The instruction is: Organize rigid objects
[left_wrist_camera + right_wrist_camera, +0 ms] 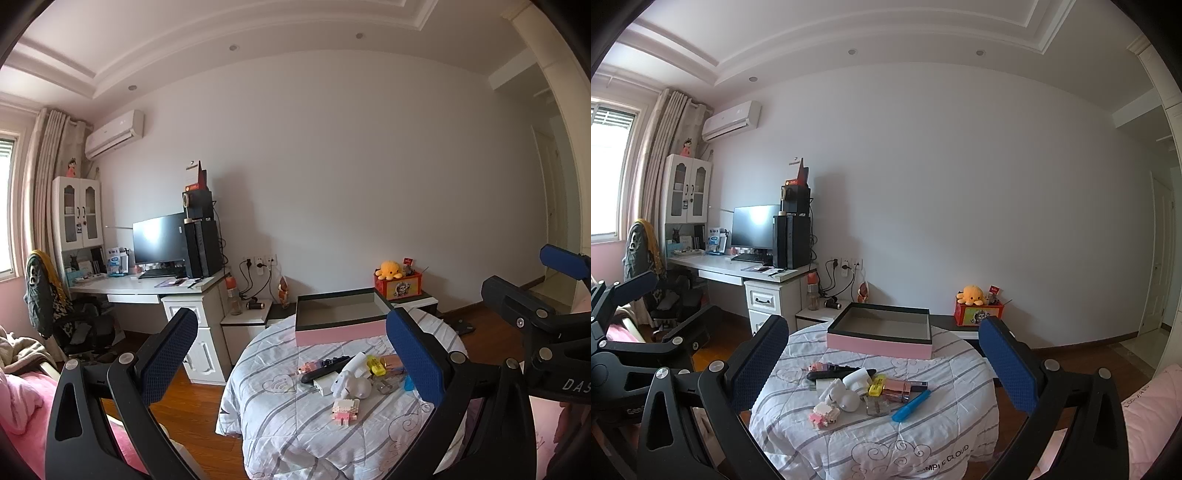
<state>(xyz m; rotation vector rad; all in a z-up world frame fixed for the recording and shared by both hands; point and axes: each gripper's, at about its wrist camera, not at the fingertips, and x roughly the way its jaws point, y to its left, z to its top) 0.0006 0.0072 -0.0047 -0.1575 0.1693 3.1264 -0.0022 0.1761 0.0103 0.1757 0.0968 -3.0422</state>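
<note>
A round table with a striped white quilt (295,428) (871,435) holds a pile of small objects: a black remote (838,373), a white toy figure (846,397), a pink block figure (823,414), a yellow highlighter (876,384), a blue marker (910,405) and a pink case (899,387). An empty pink box (340,315) (882,330) stands at the table's far side. My left gripper (291,354) is open and empty above the table. My right gripper (882,362) is open and empty above the pile. The right gripper also shows at the right edge of the left wrist view (532,295).
A white desk (738,267) with a monitor and a black tower stands at the left, with a chair beside it. A low cabinet behind the table holds a red box with a yellow plush (977,306). Pink bedding lies at both lower corners.
</note>
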